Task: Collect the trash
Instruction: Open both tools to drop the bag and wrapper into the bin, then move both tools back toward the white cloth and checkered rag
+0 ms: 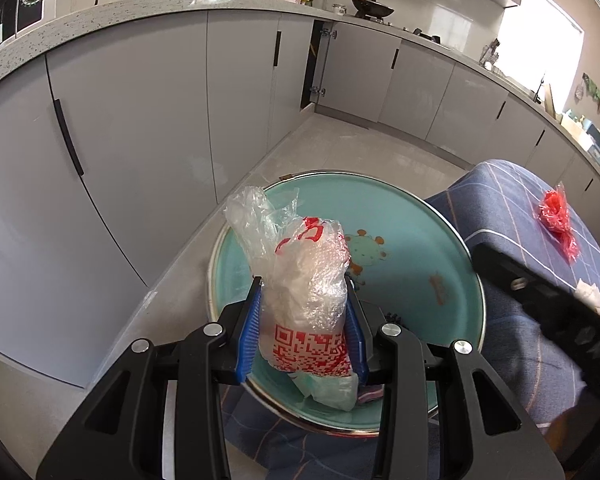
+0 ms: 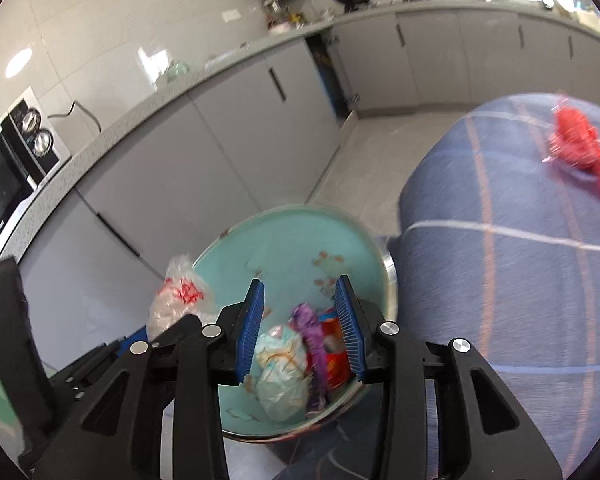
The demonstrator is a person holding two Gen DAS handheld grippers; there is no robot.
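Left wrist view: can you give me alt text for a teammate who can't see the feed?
The left gripper clamps a crumpled clear plastic bag with red print between its blue fingers, held over a teal bowl at the edge of a blue checked tablecloth. A red wrapper lies on the cloth; grey kitchen cabinets stand behind.

Crumpled clear plastic bag upright over teal tray.

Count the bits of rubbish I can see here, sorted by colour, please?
Clear crumpled plastic bag with red print: 1
Pale green-white wad: 1
Purple wrapper: 1
Red-orange packet: 1
Red crinkled plastic: 1
Total: 5
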